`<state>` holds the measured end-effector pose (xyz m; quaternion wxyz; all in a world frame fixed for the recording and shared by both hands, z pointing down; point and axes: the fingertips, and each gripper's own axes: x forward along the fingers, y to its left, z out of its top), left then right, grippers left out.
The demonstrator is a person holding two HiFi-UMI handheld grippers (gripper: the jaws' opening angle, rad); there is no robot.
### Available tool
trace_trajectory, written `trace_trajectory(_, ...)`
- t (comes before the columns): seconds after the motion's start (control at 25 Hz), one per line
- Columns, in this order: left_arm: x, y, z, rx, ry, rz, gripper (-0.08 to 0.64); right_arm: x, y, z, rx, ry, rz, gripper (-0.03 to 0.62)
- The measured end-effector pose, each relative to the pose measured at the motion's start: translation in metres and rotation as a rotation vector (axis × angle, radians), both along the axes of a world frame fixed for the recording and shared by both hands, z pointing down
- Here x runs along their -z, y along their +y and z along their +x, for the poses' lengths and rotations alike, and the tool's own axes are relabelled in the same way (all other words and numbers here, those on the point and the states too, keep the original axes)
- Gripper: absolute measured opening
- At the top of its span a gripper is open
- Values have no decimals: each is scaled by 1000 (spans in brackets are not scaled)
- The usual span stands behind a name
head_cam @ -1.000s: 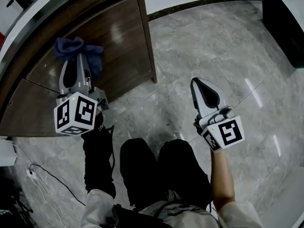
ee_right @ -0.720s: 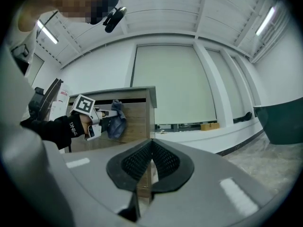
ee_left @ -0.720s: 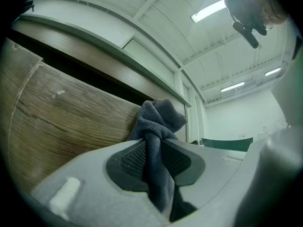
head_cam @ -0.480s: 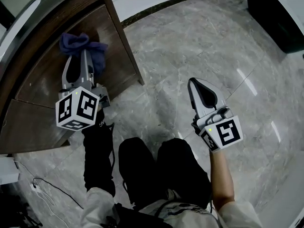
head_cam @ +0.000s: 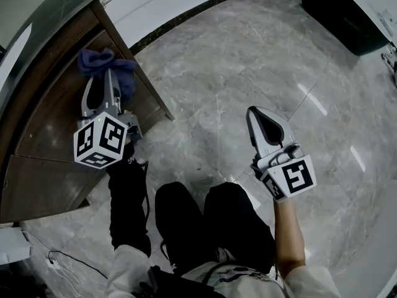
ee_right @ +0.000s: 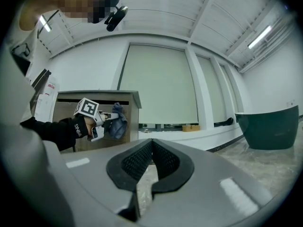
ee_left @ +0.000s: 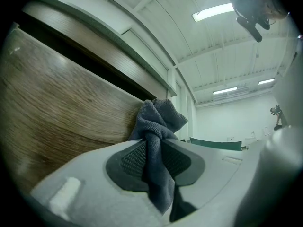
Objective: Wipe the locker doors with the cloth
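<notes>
My left gripper is shut on a dark blue cloth, whose bunched end lies against the brown wooden locker door at the left of the head view. In the left gripper view the cloth is pinched between the black pads and rests on the wood-grain door. My right gripper hangs over the grey marble floor, away from the locker, its jaws closed with nothing between them. In the right gripper view the left gripper and the cloth show against the locker.
The locker's corner edge runs down to the marble floor. A dark green bin stands at the right; a white wall base runs behind. A cable lies on the floor at lower left. My legs are below.
The left gripper and cloth have slid along the door towards the locker's right corner edge. The right gripper has drifted a little over the floor.
</notes>
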<state>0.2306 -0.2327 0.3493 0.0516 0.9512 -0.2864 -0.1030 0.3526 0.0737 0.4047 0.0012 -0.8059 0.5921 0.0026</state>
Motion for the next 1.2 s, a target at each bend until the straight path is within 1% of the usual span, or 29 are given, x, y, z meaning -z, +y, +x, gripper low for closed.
trace_trajectory(0.16,-4,2,14,-23,-7,-8,89,0,7,5,-16,-3,-3,5)
trace_trajectory(0.32,-12,5,24,-56,-15,-27,89,-5,11,8,-25,15,-26,5)
trace_trajectory(0.4,-16,5,25,-62,-27,-27,89,-5,10,8,-25,9,-21,5)
trace_trajectory(0.48,-22,5,23,-65,-42,-27,89,-2,6,6,-22,-14,3,5)
trace_trajectory(0.56,-28,4,18,-67,-55,-30,89,-2,2,3,-15,-31,20,5)
trace_trajectory(0.8,-36,-1,-4,-44,-82,-7,89,-10,-14,-9,24,-27,7,5)
trace_trajectory(0.92,-41,-4,-19,-33,-91,-5,89,-15,-22,-16,47,-19,5,5)
trace_trajectory(1.04,-46,-7,-36,-19,-108,0,89,-22,-31,-24,64,-10,-21,5)
trace_trajectory(1.2,-50,-11,-59,-2,-120,5,89,-23,-46,-40,102,-14,-9,5)
